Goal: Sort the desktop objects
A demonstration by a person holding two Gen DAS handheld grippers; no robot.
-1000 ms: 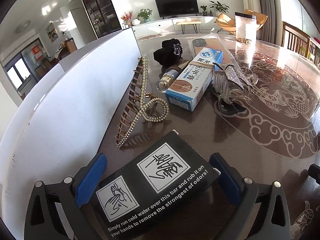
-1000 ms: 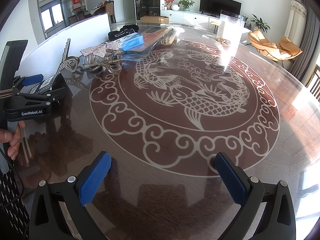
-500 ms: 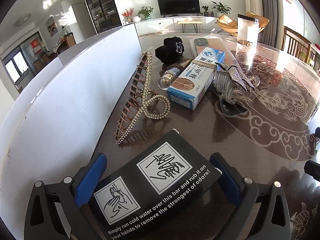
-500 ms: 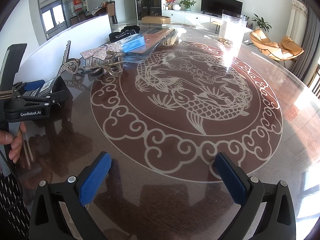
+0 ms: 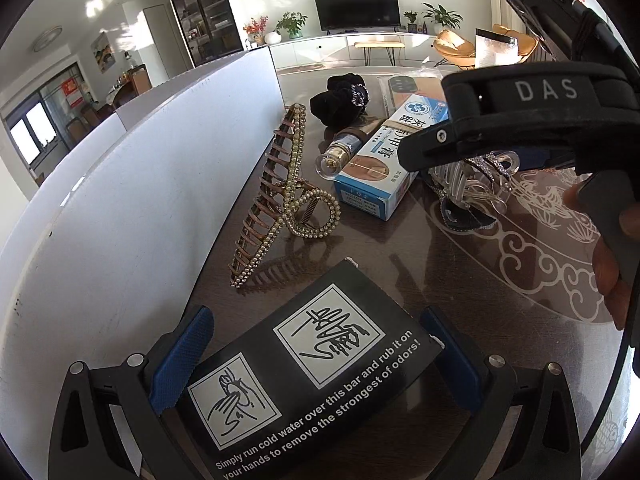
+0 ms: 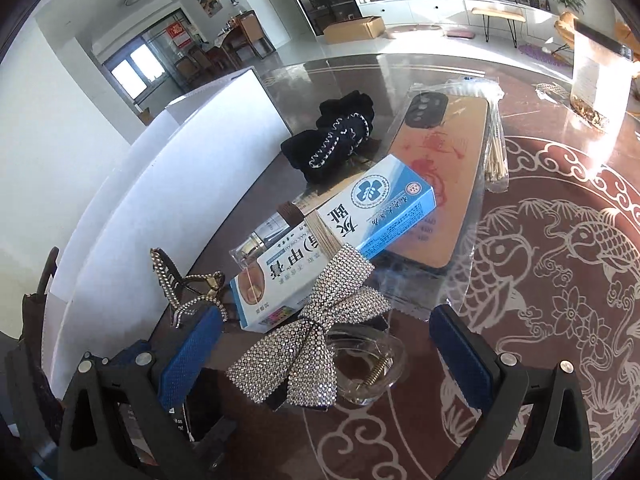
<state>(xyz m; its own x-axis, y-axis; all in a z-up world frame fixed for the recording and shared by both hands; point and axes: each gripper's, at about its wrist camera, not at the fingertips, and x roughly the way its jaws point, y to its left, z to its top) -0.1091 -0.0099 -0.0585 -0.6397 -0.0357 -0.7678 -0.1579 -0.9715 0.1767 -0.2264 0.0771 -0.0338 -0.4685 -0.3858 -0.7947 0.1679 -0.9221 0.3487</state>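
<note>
Glossy dark tabletop point(image 6: 520, 360) beside white bin wall; right gripper point(image 6: 324, 356) spread wide around clear plastic hair claw with rhinestone bow point(image 6: 316, 344), light, brittle, slick—grip across its clear body; left gripper point(image 5: 316, 356) clamps black printed card point(image 5: 312, 364).

right gripper point(image 6: 326, 354) moved across table, now straddling rhinestone bow clip point(image 6: 308, 344)

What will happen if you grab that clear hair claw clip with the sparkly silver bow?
The clear plastic hair claw clip with the rhinestone bow probably feels light and stiff. Its smooth curved plastic may slip between the open right gripper pads. The metal spring suggests it could pop open if squeezed at its handles.
</note>
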